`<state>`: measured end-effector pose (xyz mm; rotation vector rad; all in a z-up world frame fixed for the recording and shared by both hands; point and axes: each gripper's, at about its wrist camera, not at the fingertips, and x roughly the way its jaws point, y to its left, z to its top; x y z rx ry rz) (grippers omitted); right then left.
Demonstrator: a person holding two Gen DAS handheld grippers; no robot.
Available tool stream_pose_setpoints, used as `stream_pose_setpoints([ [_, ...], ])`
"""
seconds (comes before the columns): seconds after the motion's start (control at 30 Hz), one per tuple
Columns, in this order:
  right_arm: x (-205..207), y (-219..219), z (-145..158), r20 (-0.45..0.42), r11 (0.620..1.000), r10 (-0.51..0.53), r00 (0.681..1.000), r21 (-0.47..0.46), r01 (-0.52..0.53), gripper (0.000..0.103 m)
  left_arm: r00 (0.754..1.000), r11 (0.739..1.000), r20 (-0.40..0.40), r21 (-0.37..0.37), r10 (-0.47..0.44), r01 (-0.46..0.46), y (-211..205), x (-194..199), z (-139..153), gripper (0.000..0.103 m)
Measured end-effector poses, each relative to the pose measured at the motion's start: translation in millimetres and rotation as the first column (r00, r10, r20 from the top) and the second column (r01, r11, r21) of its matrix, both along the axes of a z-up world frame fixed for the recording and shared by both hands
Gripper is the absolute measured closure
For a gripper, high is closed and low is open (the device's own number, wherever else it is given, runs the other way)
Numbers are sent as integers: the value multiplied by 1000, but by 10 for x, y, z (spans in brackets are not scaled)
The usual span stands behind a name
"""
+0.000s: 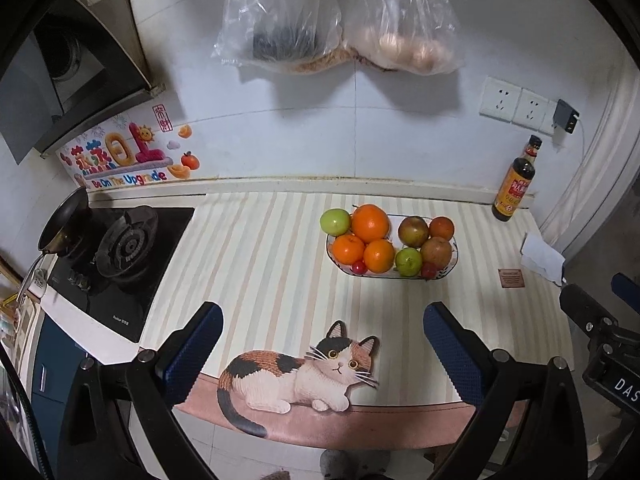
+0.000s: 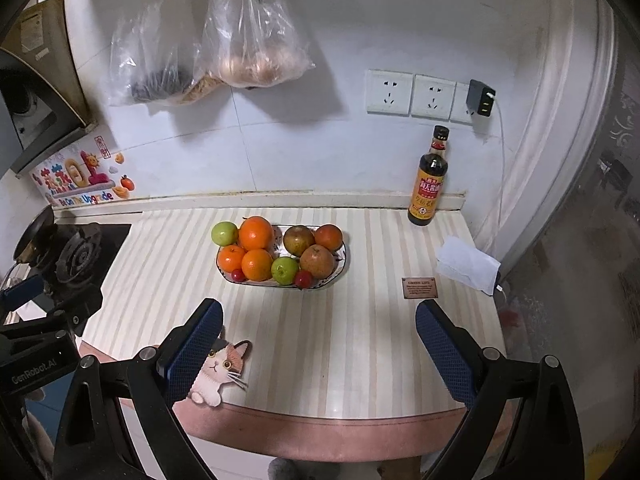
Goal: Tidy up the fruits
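Note:
A shallow patterned dish [image 1: 451, 267] [image 2: 344, 260] sits on the striped counter mat, piled with fruit: several oranges [image 1: 370, 223] [image 2: 256, 233], two green apples [image 1: 335, 221] [image 2: 224, 233], brownish apples [image 1: 413, 231] [image 2: 317, 261] and two small red fruits [image 1: 359, 267] [image 2: 303, 278]. My left gripper [image 1: 322, 322] is open and empty, hovering near the counter's front edge, well short of the dish. My right gripper [image 2: 319, 320] is open and empty too, in front of the dish. Each gripper shows at the edge of the other's view.
A dark sauce bottle [image 1: 515, 184] [image 2: 429, 181] stands at the back right by wall sockets [image 2: 412, 93]. A crumpled white tissue [image 2: 468, 264] lies at the right edge. A gas hob [image 1: 124, 248] with a pan [image 1: 64, 216] is on the left. Plastic bags [image 2: 256, 40] hang above.

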<state>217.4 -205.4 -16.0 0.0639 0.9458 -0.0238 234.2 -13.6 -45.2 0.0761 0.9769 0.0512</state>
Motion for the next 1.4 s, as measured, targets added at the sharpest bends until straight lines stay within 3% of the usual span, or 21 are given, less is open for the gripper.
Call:
stream_pose_setpoints([
  [0.53, 252, 45, -233, -59, 1000, 18, 998, 18, -17, 4, 999, 1000, -39, -12, 9, -9, 18, 191, -126, 0],
  [1.4, 236, 99, -231, -64, 1000, 19, 998, 20, -17, 4, 999, 1000, -35, -10, -1, 1, -26, 149, -101, 0],
])
